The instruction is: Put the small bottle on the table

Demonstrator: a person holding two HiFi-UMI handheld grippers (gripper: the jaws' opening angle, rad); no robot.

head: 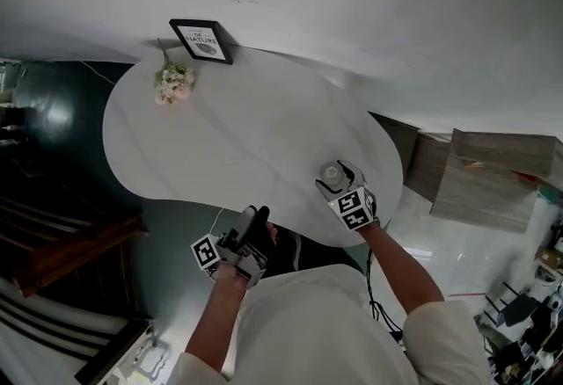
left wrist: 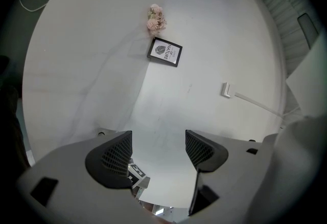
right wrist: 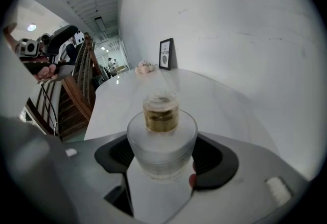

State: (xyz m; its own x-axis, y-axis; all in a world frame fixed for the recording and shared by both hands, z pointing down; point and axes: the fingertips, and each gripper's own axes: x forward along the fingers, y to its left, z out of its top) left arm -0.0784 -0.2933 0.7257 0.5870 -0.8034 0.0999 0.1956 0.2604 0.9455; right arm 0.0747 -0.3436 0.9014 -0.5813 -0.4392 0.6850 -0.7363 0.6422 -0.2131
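Frosted, translucent material, glass or plastic (cannot tell which): the small bottle (right wrist: 161,138) has a squat round body, a gold-brown neck band and a clear cap.

- It stands upright between the jaws of the right gripper (right wrist: 161,156). The dark pads close on its two sides.
- The hold is on the body, under the shoulder. Judgement: this keeps the cap up and leaves the base free to meet a surface.

Position, from the picture frame (head: 202,40):
- The bottle is well away from the frame, over the opposite end of the table (head: 237,137) and just inside the rim.
- No view shows whether its base touches the top.
- Judgement: the placing step is at or near set-down, and the jaws have yet to let go.

Left gripper (left wrist: 156,154):
- Its jaws are wide apart with nothing between them, and the pads show a fine grid texture.
- It hangs off the table edge on the side away from the frame, close to the person's body.
- Judgement: it is parked clear of the placing.

Table: a smooth, pale oval top with faint veining, slightly glossy. The black-edged frame with a white print leans at the wall (head: 369,14). A small sprig of pale pink flowers (head: 173,82) lies just beside the frame.
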